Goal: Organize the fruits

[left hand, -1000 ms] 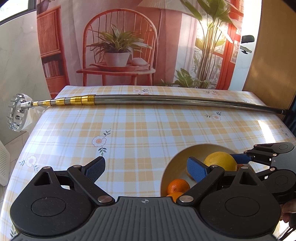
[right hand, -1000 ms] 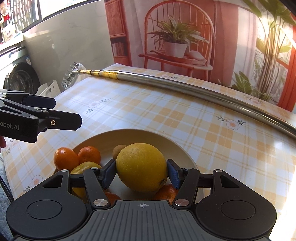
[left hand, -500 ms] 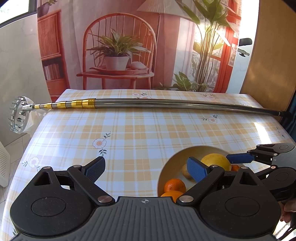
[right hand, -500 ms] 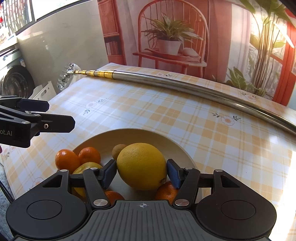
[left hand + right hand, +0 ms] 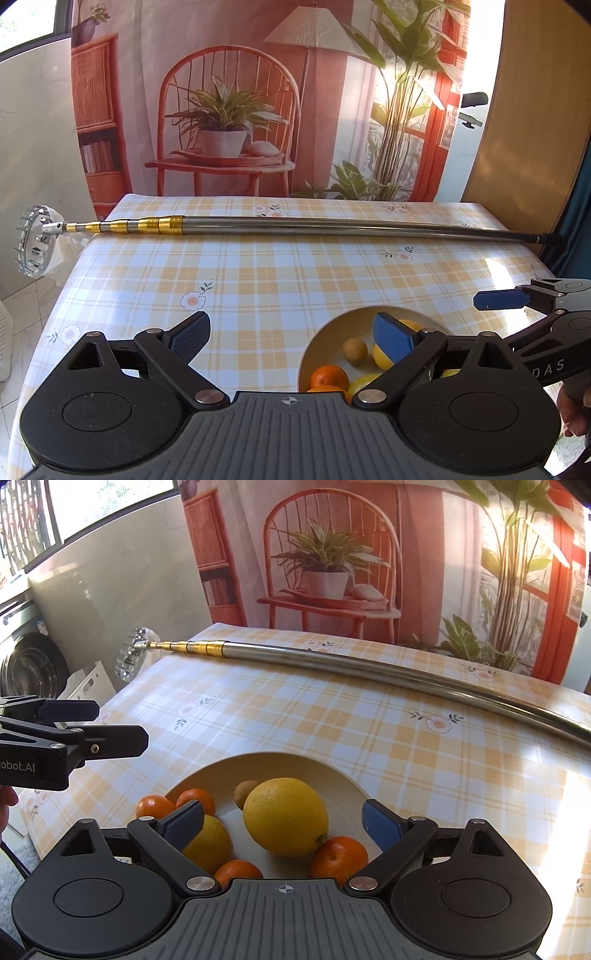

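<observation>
A cream bowl on the checked tablecloth holds a large lemon, a second lemon, several mandarins and a small brown fruit. My right gripper hovers over the bowl with its jaws opening wide. The large lemon lies between the pads, and neither pad touches it. My left gripper is open over bare cloth just left of the bowl, with nothing between its fingers. The left wrist view shows the brown fruit and a mandarin; the right gripper is at its right edge.
A long metal telescopic pole with gold segments lies across the far side of the table. Its toothed head overhangs the left edge. A printed backdrop of a chair and plants stands behind. A washing machine sits at the left.
The right jaws have spread apart and let go of the large lemon, which now rests in the bowl. Both grippers have lifted a little.
</observation>
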`<action>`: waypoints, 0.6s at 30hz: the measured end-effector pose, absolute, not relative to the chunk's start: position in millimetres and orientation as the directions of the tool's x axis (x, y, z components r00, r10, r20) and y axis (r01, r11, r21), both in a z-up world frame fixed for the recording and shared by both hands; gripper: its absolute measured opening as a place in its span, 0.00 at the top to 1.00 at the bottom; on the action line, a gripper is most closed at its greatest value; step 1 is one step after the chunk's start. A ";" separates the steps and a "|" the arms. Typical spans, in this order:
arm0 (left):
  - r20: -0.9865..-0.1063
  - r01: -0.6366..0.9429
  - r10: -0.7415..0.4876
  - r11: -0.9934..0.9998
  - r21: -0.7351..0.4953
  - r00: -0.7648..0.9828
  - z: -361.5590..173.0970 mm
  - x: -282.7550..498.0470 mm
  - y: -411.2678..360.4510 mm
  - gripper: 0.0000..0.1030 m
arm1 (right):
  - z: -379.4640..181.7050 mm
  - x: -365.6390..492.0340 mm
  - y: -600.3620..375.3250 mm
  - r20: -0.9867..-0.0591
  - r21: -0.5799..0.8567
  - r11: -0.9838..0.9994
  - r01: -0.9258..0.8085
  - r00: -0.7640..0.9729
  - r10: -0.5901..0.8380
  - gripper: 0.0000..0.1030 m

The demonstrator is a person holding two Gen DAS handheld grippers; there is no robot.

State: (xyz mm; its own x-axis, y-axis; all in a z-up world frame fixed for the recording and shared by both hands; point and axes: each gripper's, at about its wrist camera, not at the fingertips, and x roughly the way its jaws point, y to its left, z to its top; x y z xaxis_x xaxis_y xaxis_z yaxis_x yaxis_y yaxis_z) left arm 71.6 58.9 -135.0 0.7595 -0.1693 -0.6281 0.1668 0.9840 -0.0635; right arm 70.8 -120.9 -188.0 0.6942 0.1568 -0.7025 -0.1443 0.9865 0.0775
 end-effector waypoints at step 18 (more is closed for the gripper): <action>-0.450 0.197 -0.170 0.980 0.013 0.877 -48.0 40.1 41.8 0.02 | -104.8 32.1 -132.5 -0.583 0.082 0.996 -0.014 0.811 0.060 0.00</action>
